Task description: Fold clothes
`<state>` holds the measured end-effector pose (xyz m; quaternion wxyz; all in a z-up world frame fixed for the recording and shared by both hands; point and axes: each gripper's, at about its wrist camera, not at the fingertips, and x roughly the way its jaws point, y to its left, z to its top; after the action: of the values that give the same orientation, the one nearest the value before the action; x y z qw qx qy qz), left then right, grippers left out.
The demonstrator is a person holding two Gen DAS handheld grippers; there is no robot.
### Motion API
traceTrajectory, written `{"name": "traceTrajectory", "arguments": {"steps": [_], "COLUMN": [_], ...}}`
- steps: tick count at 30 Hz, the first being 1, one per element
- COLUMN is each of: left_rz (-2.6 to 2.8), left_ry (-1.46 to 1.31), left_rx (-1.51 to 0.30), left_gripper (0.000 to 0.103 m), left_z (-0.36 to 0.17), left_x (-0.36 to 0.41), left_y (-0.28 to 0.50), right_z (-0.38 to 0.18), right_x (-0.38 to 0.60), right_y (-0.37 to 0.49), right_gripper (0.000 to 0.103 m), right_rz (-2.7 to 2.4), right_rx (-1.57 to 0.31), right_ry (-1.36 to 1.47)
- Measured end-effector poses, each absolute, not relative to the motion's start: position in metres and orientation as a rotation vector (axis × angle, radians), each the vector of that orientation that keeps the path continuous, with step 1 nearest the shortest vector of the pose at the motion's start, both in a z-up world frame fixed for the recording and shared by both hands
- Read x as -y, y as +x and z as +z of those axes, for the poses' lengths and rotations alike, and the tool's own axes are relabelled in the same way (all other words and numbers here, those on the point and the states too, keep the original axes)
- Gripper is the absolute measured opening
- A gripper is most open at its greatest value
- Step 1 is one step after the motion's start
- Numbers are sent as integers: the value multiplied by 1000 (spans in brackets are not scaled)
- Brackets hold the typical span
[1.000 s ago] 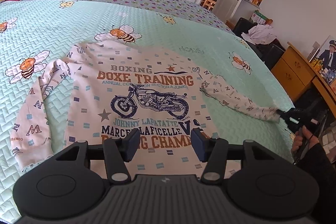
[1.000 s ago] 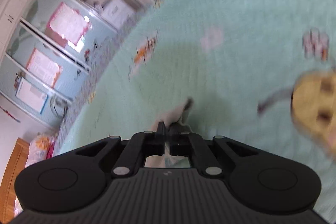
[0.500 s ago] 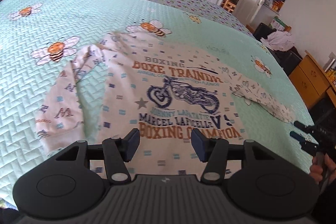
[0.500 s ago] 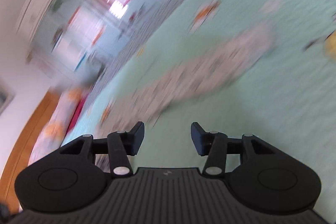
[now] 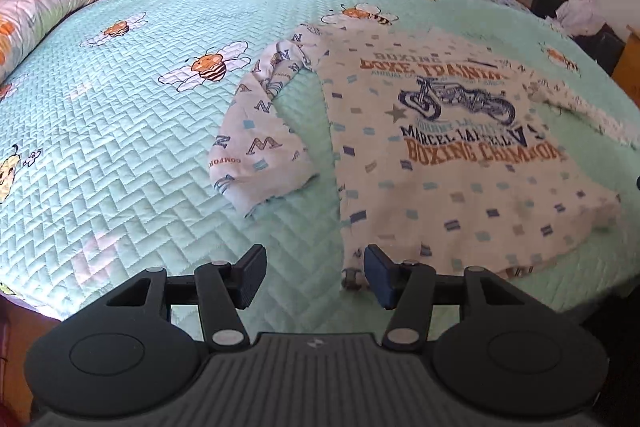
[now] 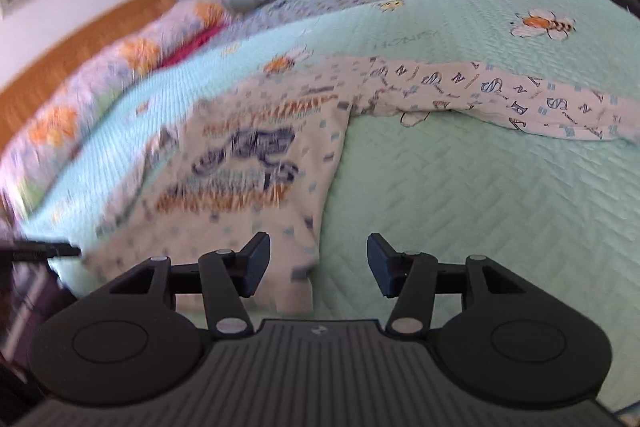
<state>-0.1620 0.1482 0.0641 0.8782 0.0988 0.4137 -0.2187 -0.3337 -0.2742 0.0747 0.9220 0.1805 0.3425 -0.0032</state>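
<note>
- Two grippers hover over the bed (image 5: 120, 155), neither holding anything: the left gripper (image 5: 314, 269) has its fingers apart over bare quilt just beside the shirt's hem corner; the right gripper (image 6: 318, 259) has its fingers opening, with the other hem corner below them but not pinched.
- One long-sleeved printed shirt (image 5: 440, 155) lies face up and spread flat near the bed's near edge, toward its right side in the left wrist view, probably laid out this way so folds can start from a smooth shape.
- Its long axis runs from the hem at the near edge to the collar toward the far edge, the printed text readable from the near side.
- One sleeve (image 5: 260, 131) bends back down alongside the body; the other sleeve (image 6: 520, 99) stretches straight out sideways, likely pulled out to flatten it.
- Both grippers flank the hem, which suggests a two-corner grasp comes next.
</note>
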Motion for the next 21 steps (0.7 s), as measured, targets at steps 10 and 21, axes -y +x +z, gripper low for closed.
{"name": "traceTrajectory", "arguments": {"steps": [10,21], "left_rz": [-566,-558], "left_ry": [359,412], "left_rx": [-804,-775], "left_gripper": [57,57], "left_z": [56,48], "left_x": [-127,-109], "left_y": [-183,-184], "right_z": [58,42], "right_x": [231,211], "right_y": [-344,-327], "right_gripper": [55,54], "right_rz": [0,-26], "right_rx": [-814,-821], "right_ry": [127,12]}}
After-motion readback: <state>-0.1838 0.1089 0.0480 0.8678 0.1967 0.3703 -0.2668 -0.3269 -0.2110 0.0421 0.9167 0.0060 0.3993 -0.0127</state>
